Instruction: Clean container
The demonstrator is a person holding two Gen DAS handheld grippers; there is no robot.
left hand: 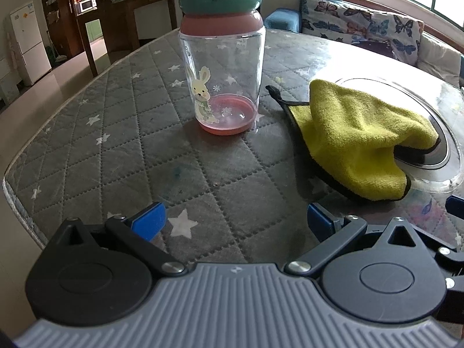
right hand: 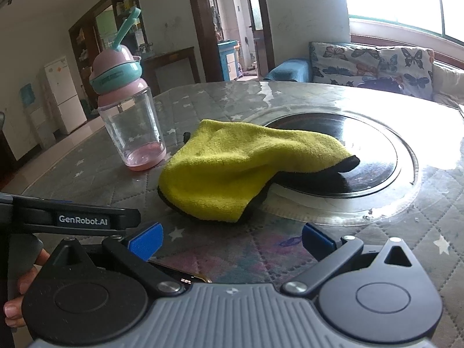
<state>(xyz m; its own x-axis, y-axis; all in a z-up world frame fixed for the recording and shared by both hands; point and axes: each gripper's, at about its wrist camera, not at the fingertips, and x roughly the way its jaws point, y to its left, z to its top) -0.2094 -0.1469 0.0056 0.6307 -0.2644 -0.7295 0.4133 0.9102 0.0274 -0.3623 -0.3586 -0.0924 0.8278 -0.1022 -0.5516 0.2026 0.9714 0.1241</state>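
Note:
A clear plastic bottle (left hand: 223, 78) with a rabbit print, pink base and pink-and-teal lid stands upright on the quilted table; the right wrist view shows the bottle (right hand: 130, 121) at left with its teal straw up. A yellow cloth (left hand: 356, 142) with black edging lies crumpled to the bottle's right, partly over a round glass turntable (left hand: 446, 133). My left gripper (left hand: 236, 221) is open, well short of the bottle. In the right wrist view the cloth (right hand: 246, 165) lies just ahead of my open right gripper (right hand: 232, 242). Neither holds anything.
The turntable (right hand: 406, 156) takes up the table's right part. A hand (right hand: 26, 287) holds the other gripper at the left edge. The grey star-patterned table cover (left hand: 116, 133) ends at a rounded edge on the left. A butterfly-print sofa (left hand: 362, 26) stands behind the table.

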